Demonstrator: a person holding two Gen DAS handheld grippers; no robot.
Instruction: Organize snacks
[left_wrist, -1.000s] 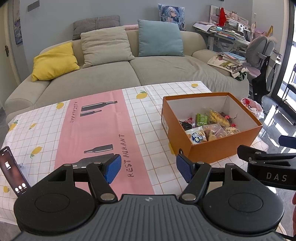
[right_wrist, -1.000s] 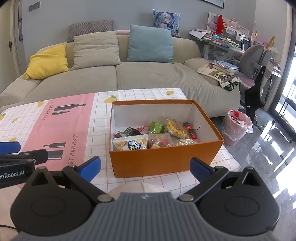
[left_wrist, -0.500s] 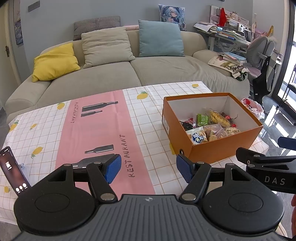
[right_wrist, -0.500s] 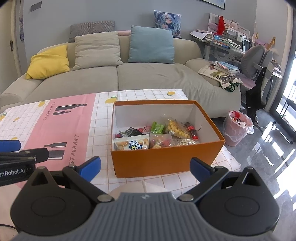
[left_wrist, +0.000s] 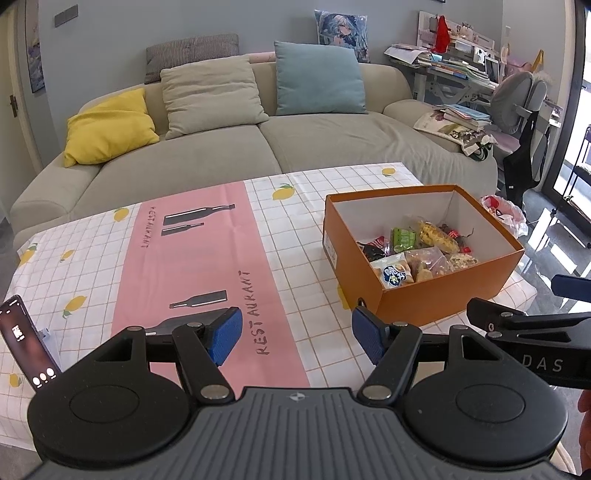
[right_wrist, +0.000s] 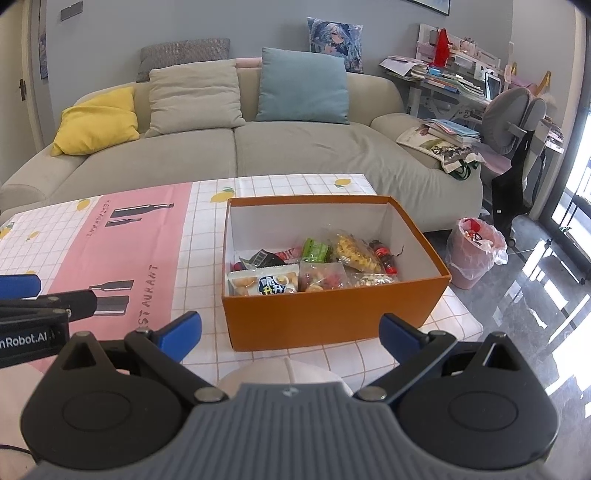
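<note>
An orange cardboard box (left_wrist: 443, 295) (right_wrist: 332, 321) stands on the right part of the table and holds several snack packets (left_wrist: 421, 251) (right_wrist: 314, 266), among them a white bag with blue print (right_wrist: 264, 284), a green packet (right_wrist: 316, 249) and a yellow bag (right_wrist: 354, 251). My left gripper (left_wrist: 295, 332) is open and empty, held above the tablecloth to the left of the box. My right gripper (right_wrist: 290, 332) is open and empty, held in front of the box's near wall. Each gripper shows at the edge of the other's view.
The table wears a checked cloth with a pink strip (left_wrist: 192, 258). A phone (left_wrist: 26, 347) stands at the table's left edge. A sofa with cushions (left_wrist: 221, 140) lies behind. A pink bin (right_wrist: 476, 251), a chair and a cluttered desk stand to the right.
Both views have shifted very slightly; the box and snacks have not moved. Both grippers stay open and empty.
</note>
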